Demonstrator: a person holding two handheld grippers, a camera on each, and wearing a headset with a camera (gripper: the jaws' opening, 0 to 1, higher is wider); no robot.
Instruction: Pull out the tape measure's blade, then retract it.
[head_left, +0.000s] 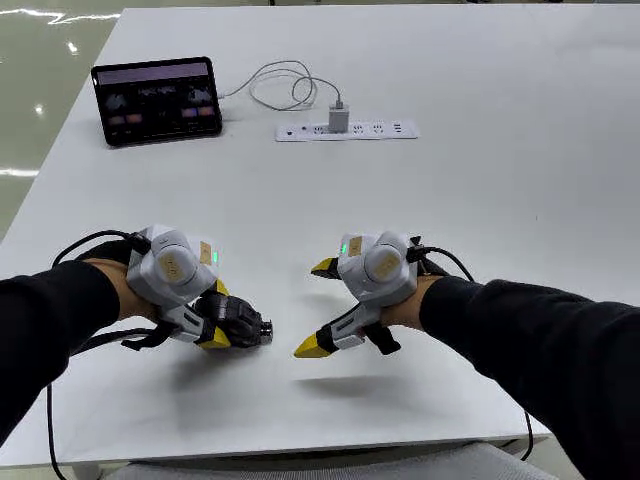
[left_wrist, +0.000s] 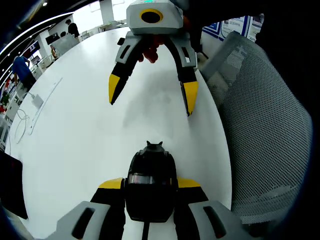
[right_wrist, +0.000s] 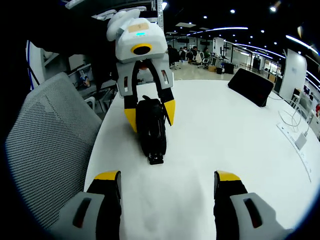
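A black tape measure (head_left: 238, 322) (left_wrist: 150, 185) (right_wrist: 152, 131) lies on the white table, blade fully in, only its end hook (left_wrist: 154, 145) (right_wrist: 156, 160) poking out. My left gripper (head_left: 218, 315) (left_wrist: 150, 183) (right_wrist: 149, 114) is shut on the tape measure's case, yellow-tipped fingers (left_wrist: 111, 184) on both sides. My right gripper (head_left: 318, 307) (left_wrist: 150, 97) (right_wrist: 163, 176) faces it from the right, open, with nothing between its fingers, a short gap away from the hook.
A tablet (head_left: 157, 100) stands at the far left of the table (head_left: 480, 200). A white power strip (head_left: 346, 130) with a charger and looped cable (head_left: 285, 85) lies behind. A mesh chair (left_wrist: 260, 125) (right_wrist: 47, 145) stands at the near table edge.
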